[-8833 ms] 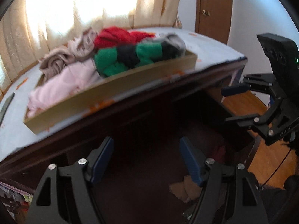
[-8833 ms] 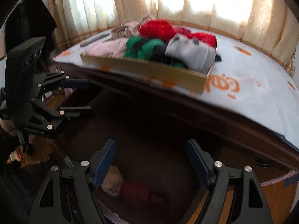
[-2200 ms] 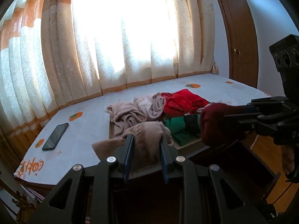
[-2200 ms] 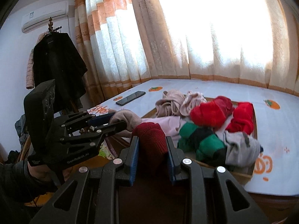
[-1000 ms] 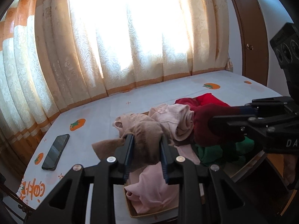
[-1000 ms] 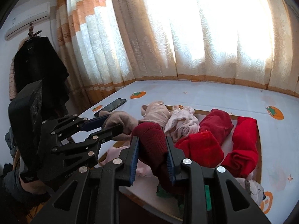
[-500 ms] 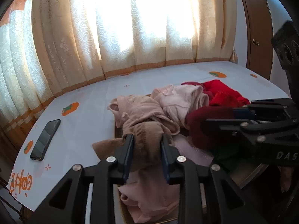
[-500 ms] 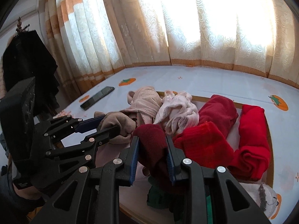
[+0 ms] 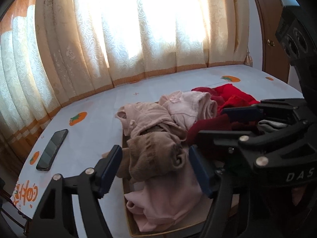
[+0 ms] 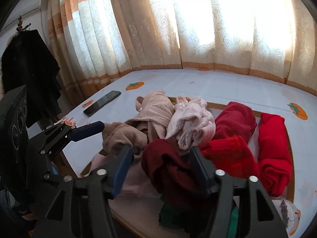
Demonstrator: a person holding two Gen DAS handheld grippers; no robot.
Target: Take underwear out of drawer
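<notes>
Bedsheet (image 9: 162, 87) white, orange-fruit print; phone (image 9: 52, 147) left; curtains (image 10: 218, 23) backlit.

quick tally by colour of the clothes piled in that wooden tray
red or maroon pieces: 4
pink or beige pieces: 3
tan-brown piece: 1
green piece: 1, partly hidden
grey-white piece: 1
total: 10 visible

Backlit curtains (image 10: 178, 29), possibly door (image 9: 275, 45), bed (image 10: 227, 87).
</notes>
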